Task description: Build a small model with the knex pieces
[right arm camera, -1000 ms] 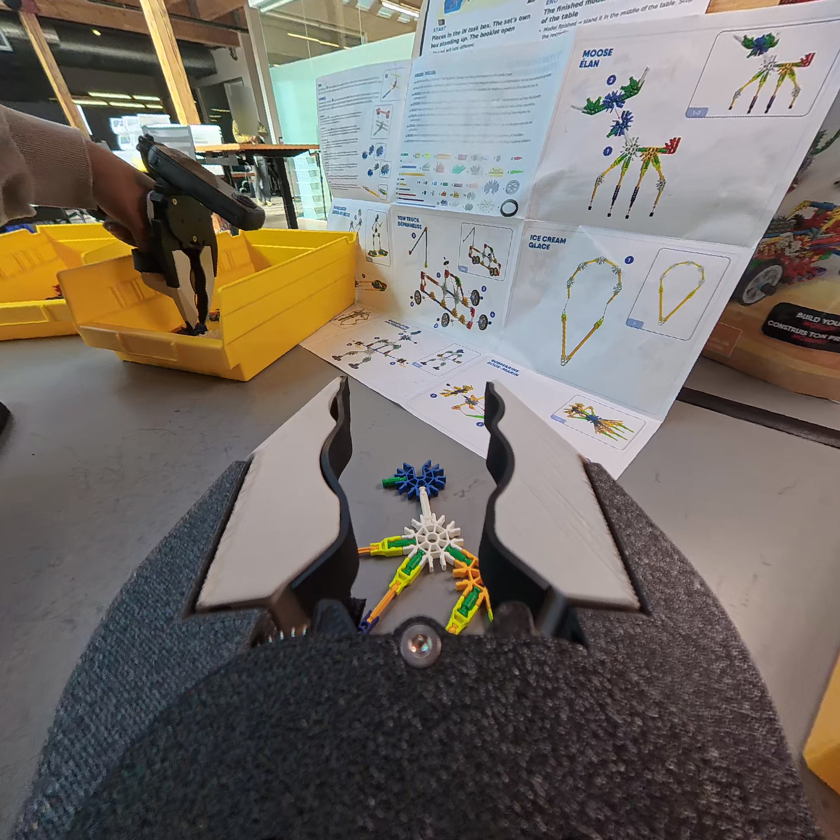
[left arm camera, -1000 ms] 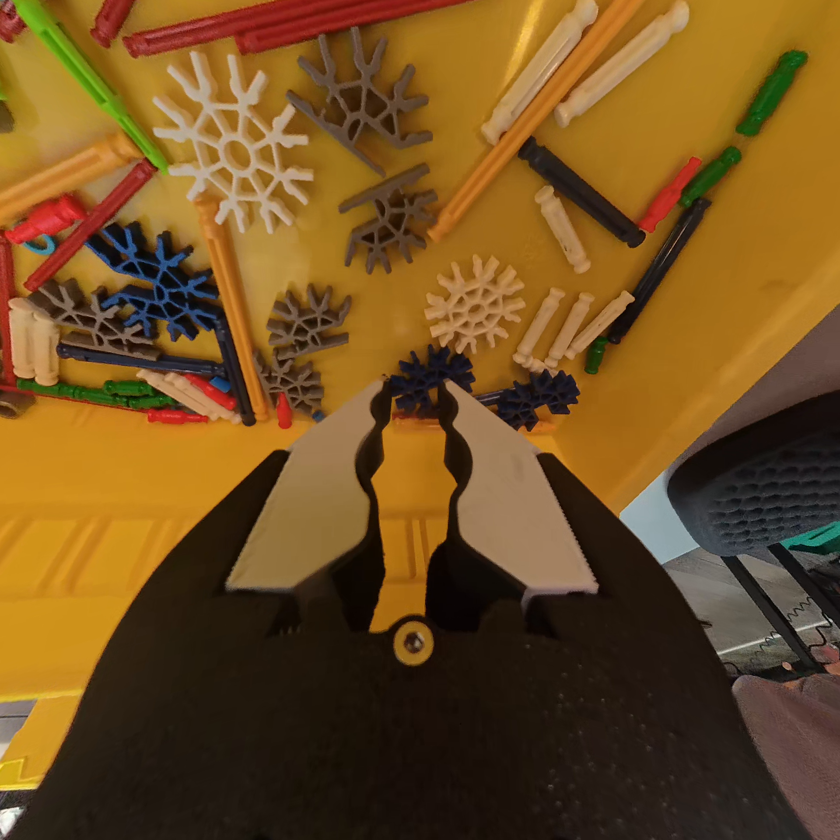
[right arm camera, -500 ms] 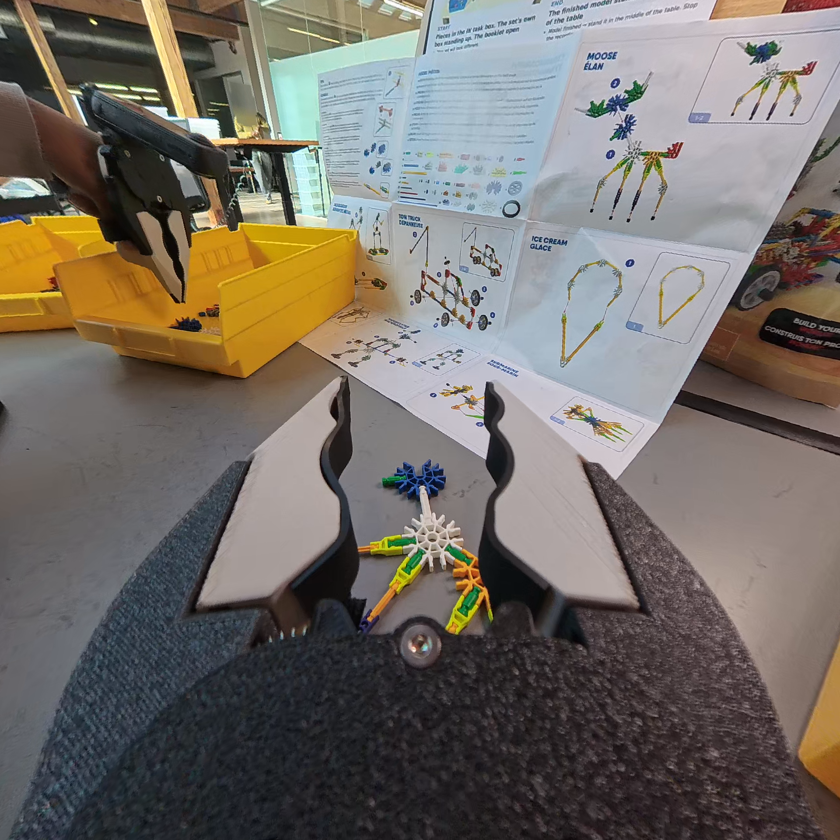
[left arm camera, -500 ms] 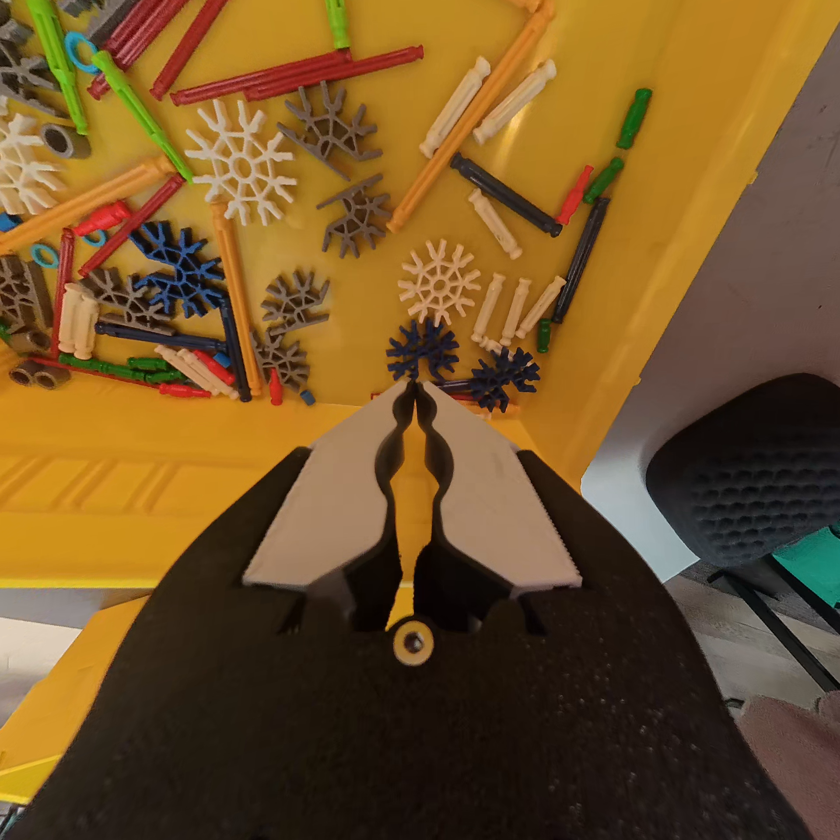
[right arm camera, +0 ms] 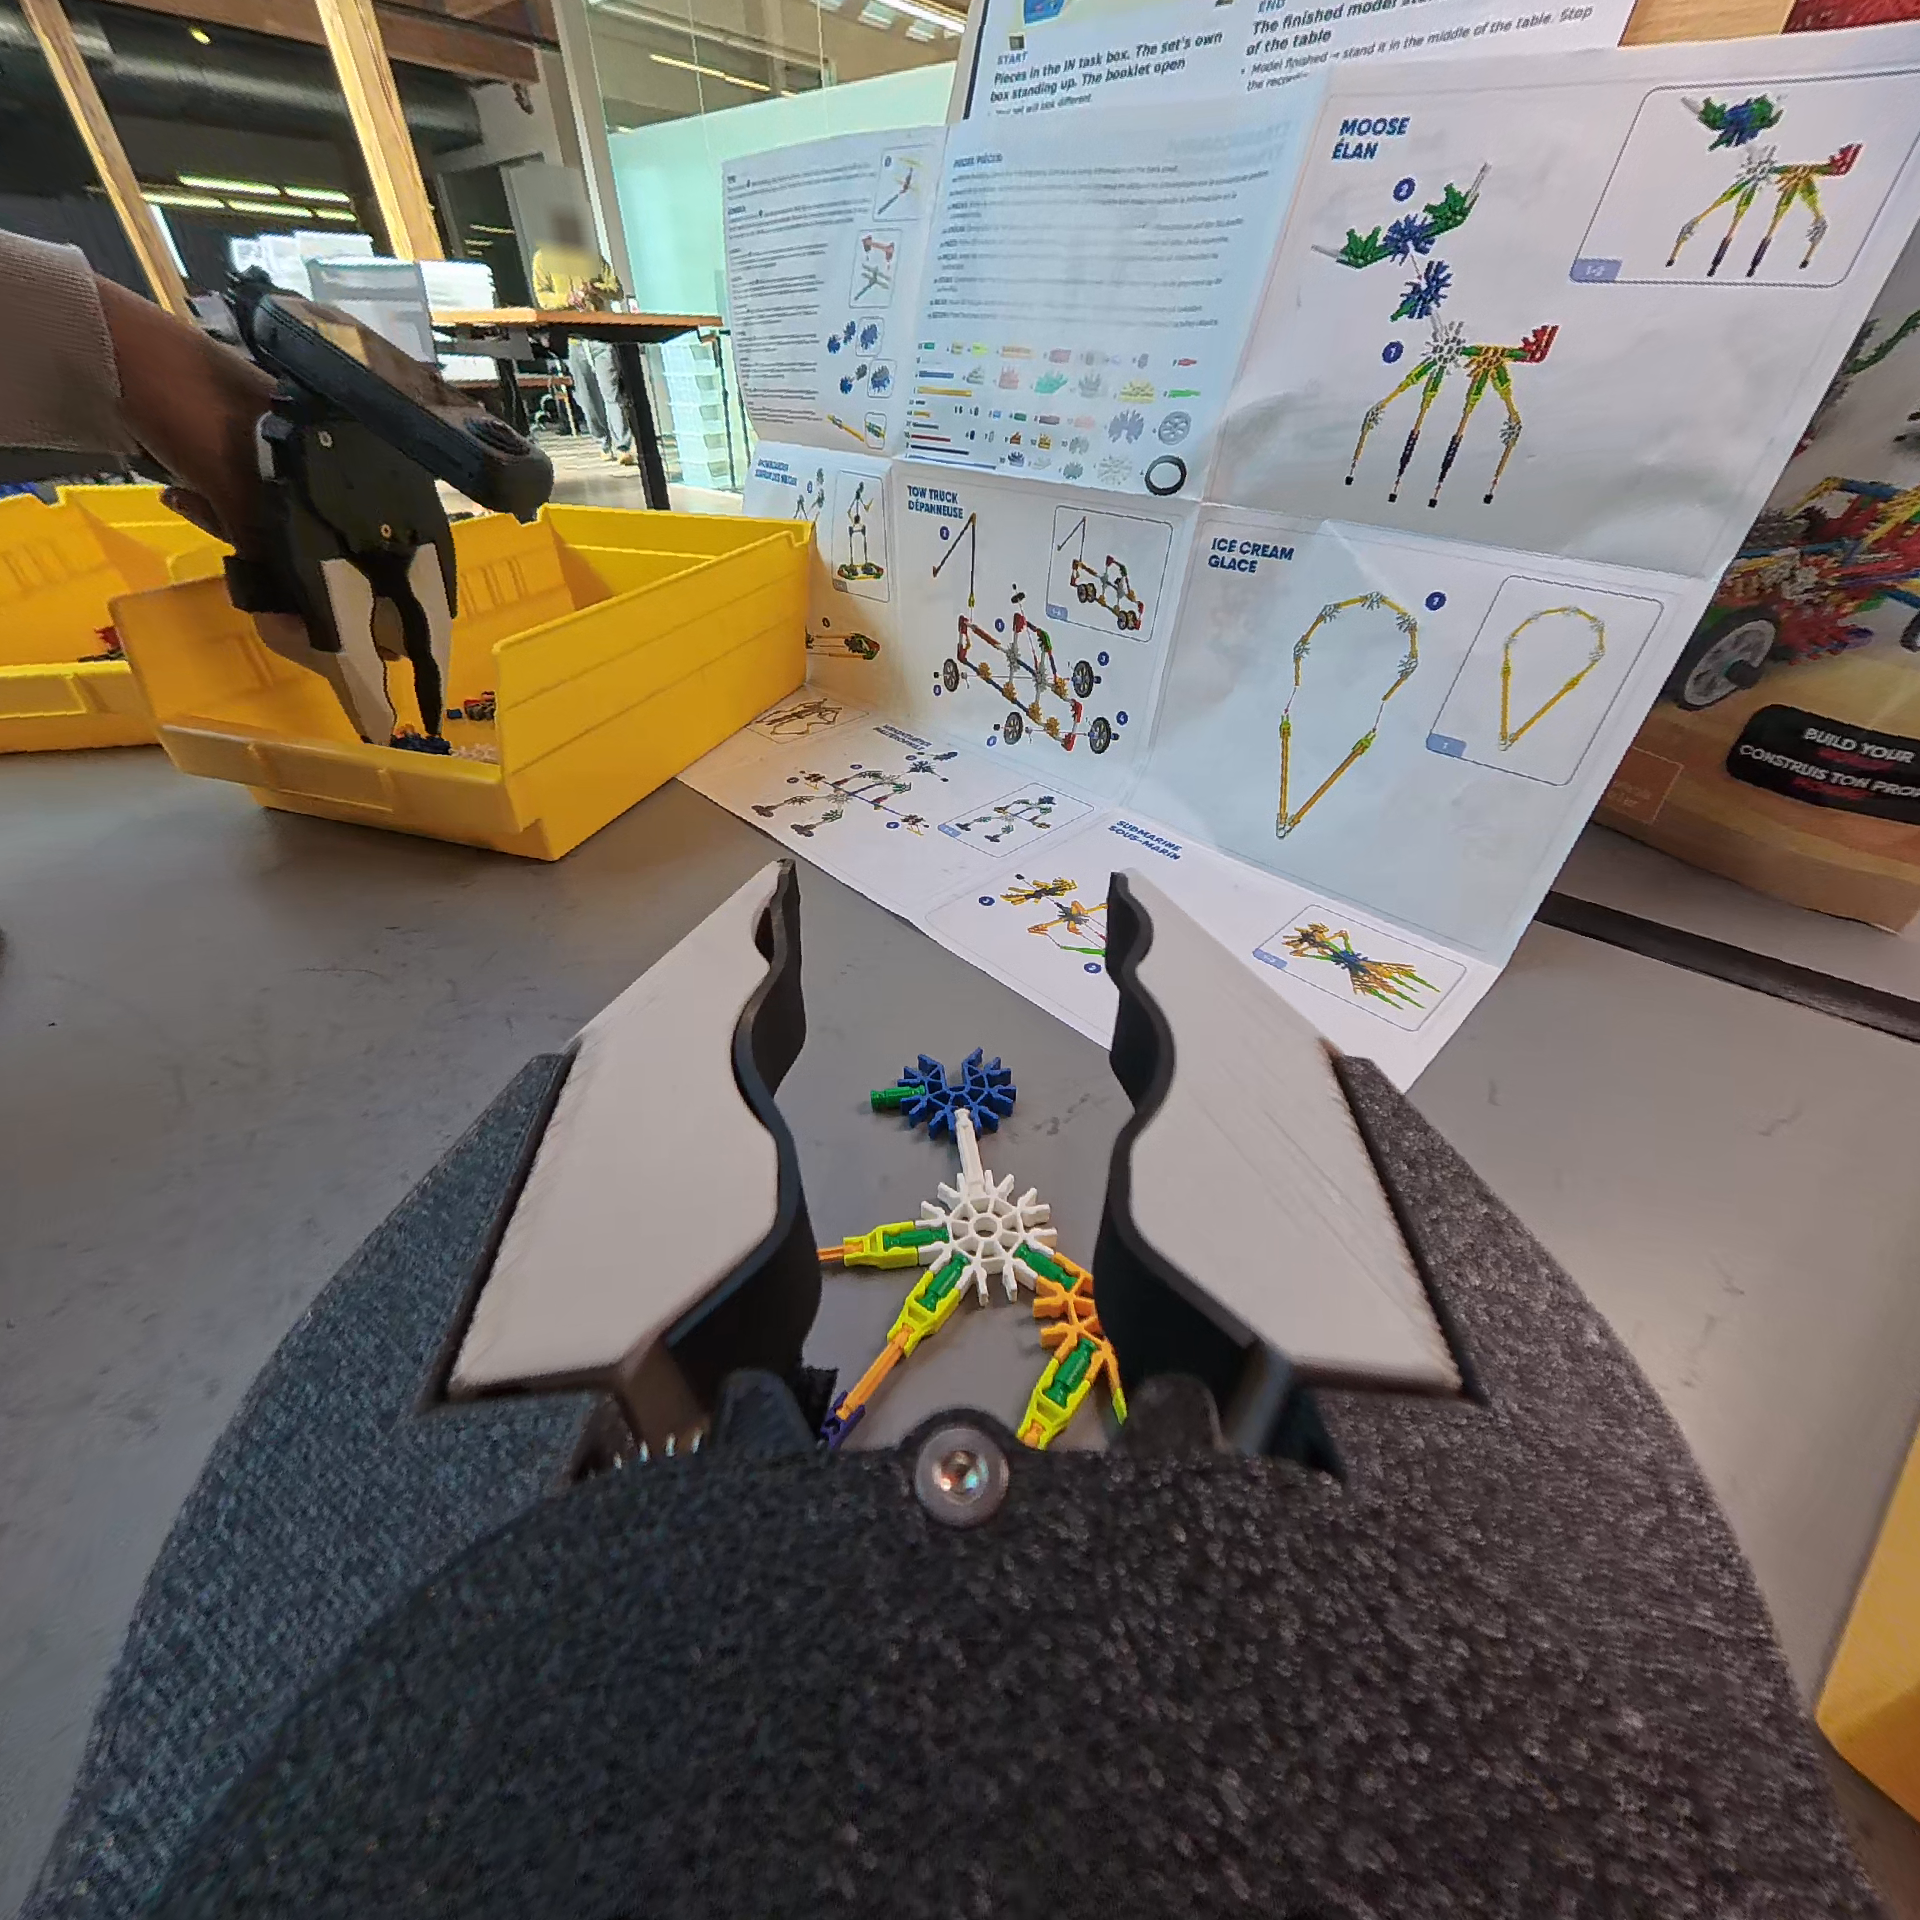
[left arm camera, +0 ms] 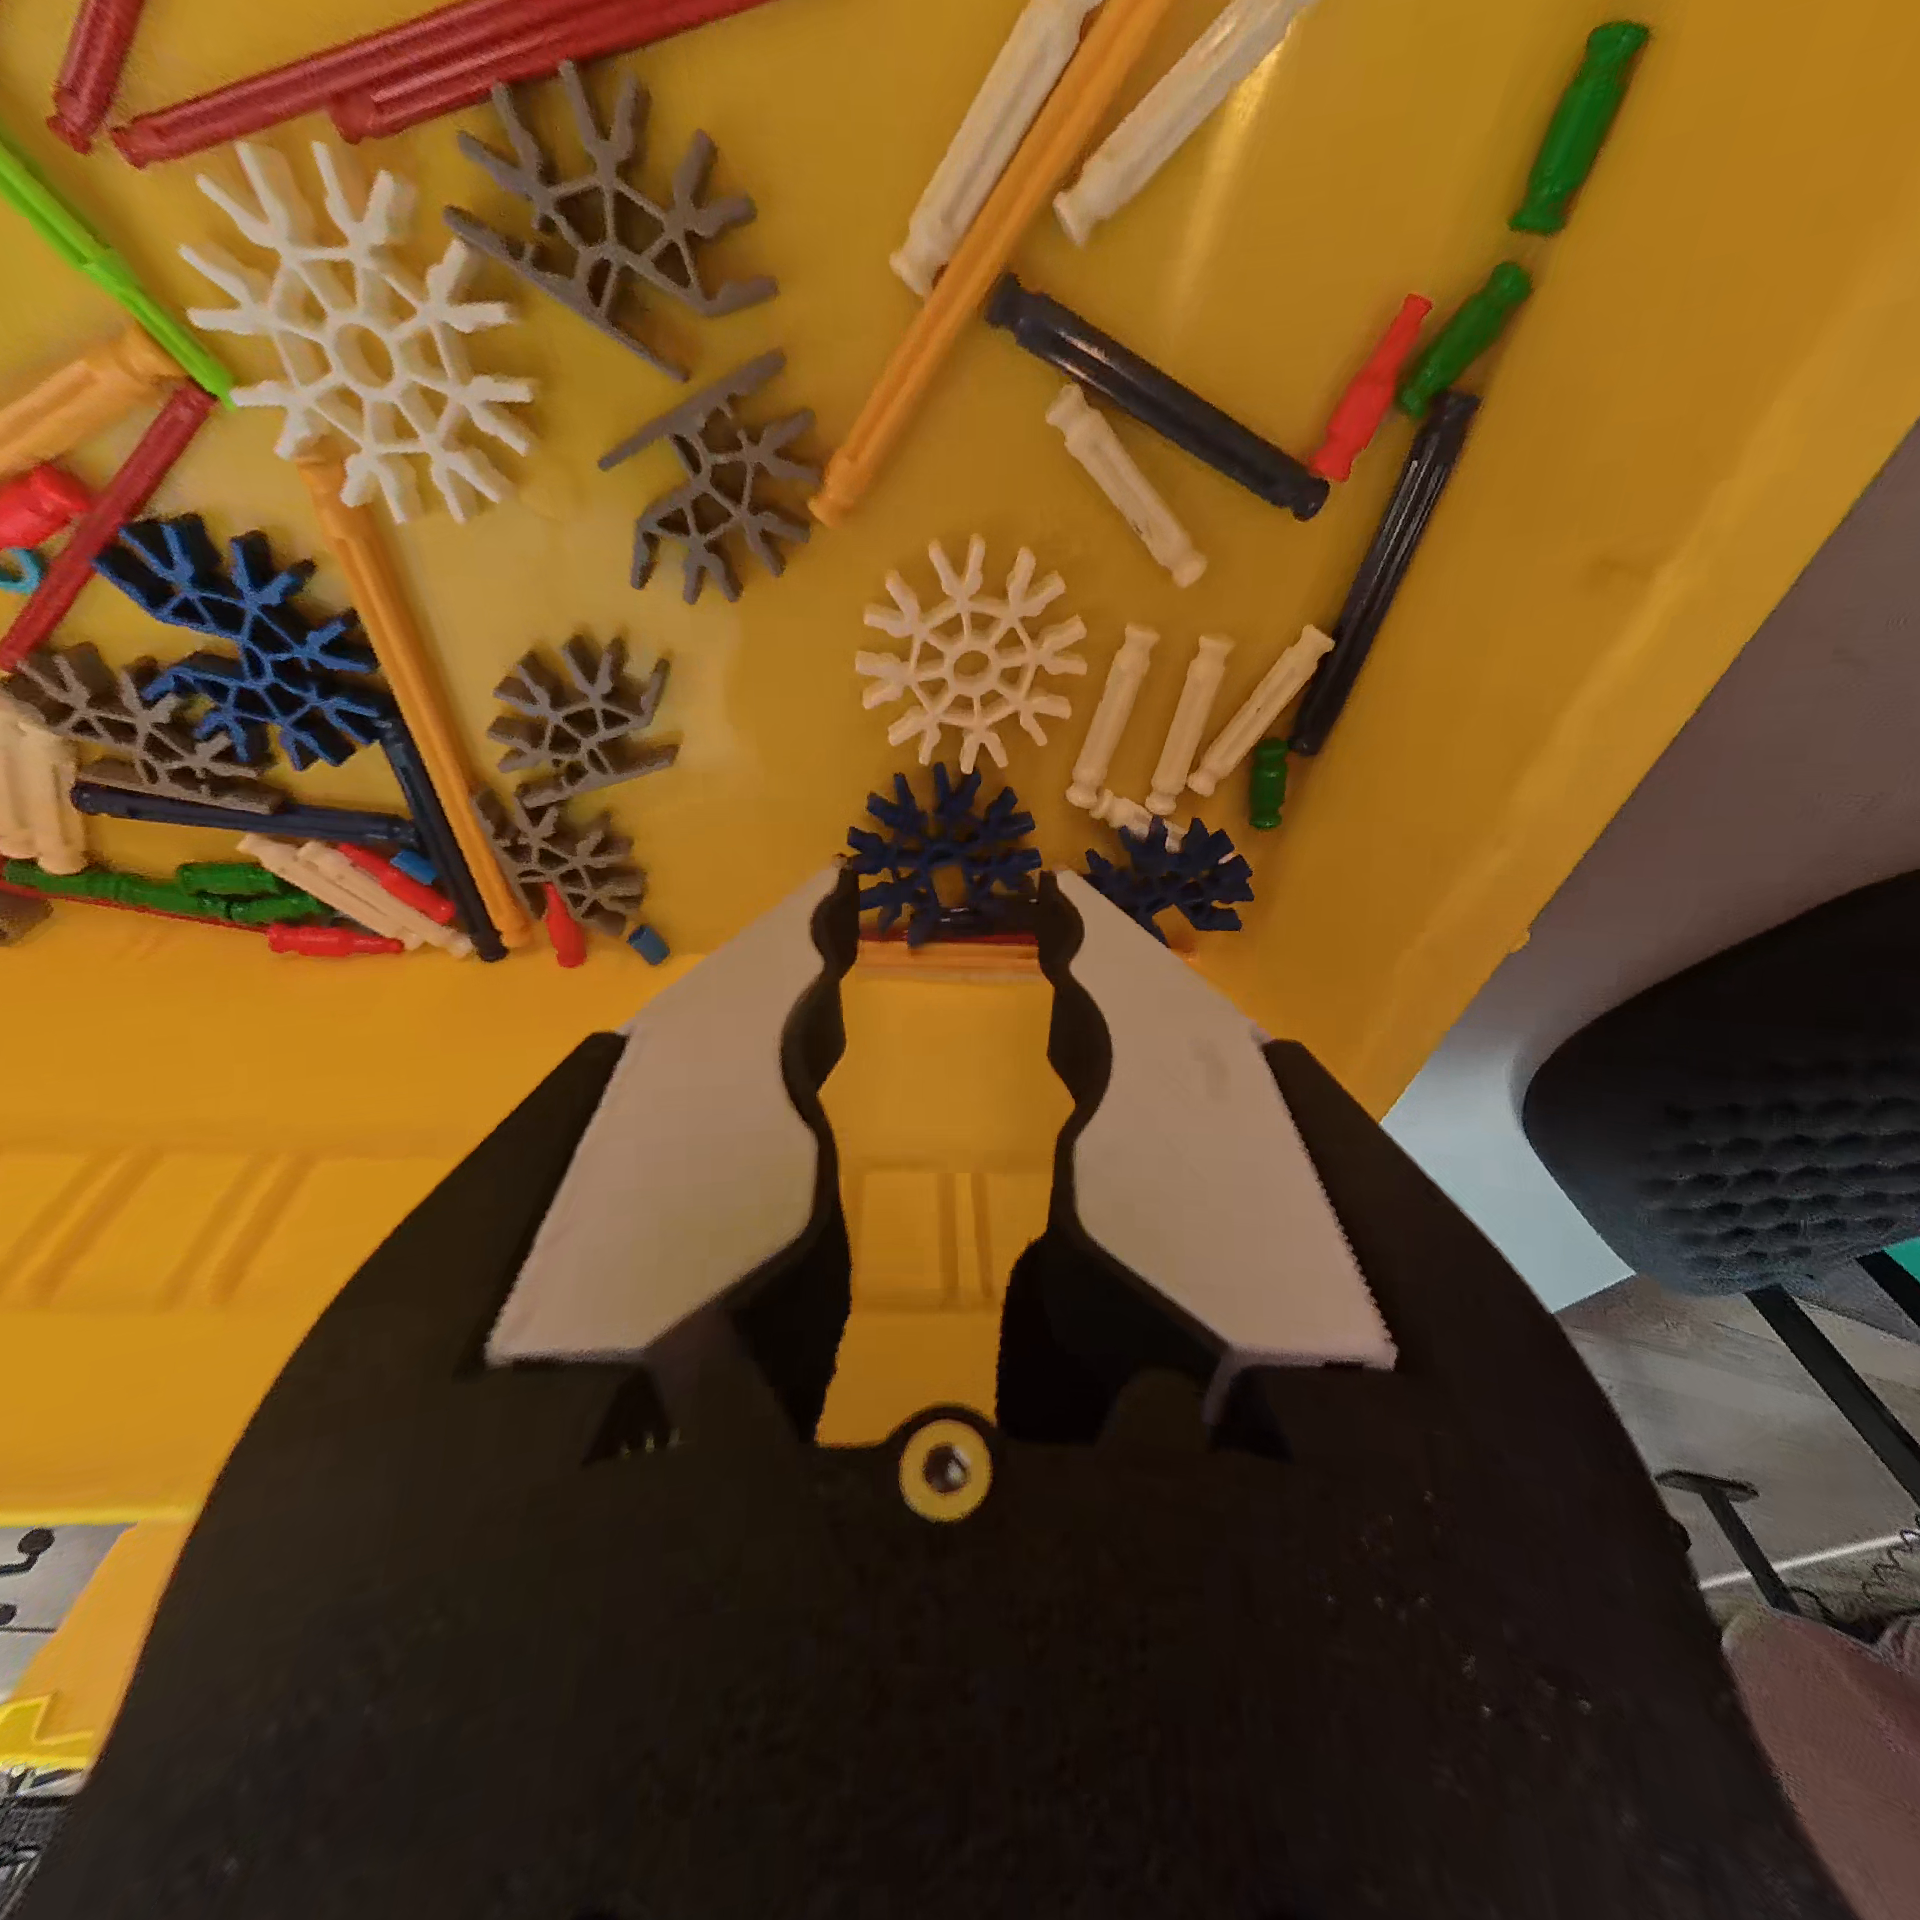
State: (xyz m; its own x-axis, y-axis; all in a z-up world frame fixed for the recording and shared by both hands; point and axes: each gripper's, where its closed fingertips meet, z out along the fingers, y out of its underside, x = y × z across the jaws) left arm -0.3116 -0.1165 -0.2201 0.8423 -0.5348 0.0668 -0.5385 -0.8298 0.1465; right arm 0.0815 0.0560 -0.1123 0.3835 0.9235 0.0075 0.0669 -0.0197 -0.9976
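My left gripper (left arm camera: 945, 899) is open, low inside a yellow bin (left arm camera: 1621, 582), its tips on either side of a dark blue snowflake connector (left arm camera: 940, 852). A second dark blue connector (left arm camera: 1169, 878) lies just to the right, a white connector (left arm camera: 971, 655) just beyond. The left gripper also shows in the right wrist view (right arm camera: 400, 717), tips down in the bin (right arm camera: 644, 675). My right gripper (right arm camera: 951, 914) is open and empty above a small built model (right arm camera: 977, 1236) of a blue connector, white connector and green, yellow and orange rods on the grey table (right arm camera: 260, 1039).
The bin holds several loose rods and grey, white and blue connectors. A large unfolded instruction sheet (right arm camera: 1299, 468) stands behind the model. A second yellow bin (right arm camera: 52, 623) is at far left, a toy box (right arm camera: 1808, 665) at right. A dark chair seat (left arm camera: 1745, 1101) lies beside the bin.
My left gripper, nearly shut and raised half a second ago, has dropped back into the bin and opened around the dark blue connector. The right gripper has not moved.
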